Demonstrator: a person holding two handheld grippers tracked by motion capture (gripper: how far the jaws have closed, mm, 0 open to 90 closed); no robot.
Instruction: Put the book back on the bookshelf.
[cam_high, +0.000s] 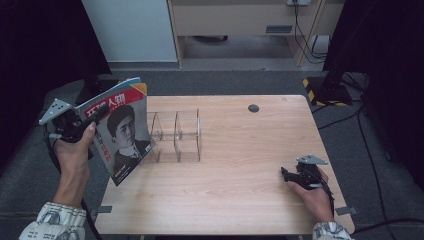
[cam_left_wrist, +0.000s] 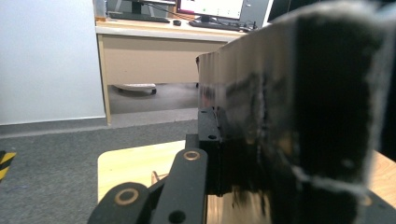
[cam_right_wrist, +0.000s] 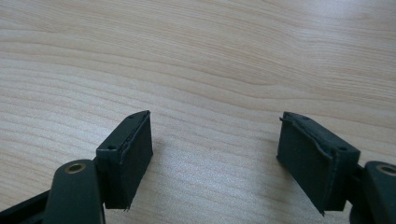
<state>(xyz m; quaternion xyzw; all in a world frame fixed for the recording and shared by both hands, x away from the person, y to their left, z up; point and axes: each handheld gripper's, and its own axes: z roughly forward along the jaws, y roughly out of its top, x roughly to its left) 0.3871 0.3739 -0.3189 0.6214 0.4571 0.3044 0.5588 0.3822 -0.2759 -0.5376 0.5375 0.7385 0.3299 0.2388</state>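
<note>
The left tool is clamped on the edge of a magazine, holding it upright off the tabletop's left edge, probably to slot it on edge into the clear divider rack just beside it. At the right, the right tool rests on bare wood, jaws apart and empty, apparently idle.

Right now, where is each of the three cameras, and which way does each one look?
High view: above the person's side, looking down on the light wooden table; both forearms, left gripper holding the red-titled portrait magazine.
Left gripper view: along its jaws, across the table's edge toward a beige desk.
Right gripper view: between open jaws, down at bare tabletop.
All share the table.
</note>
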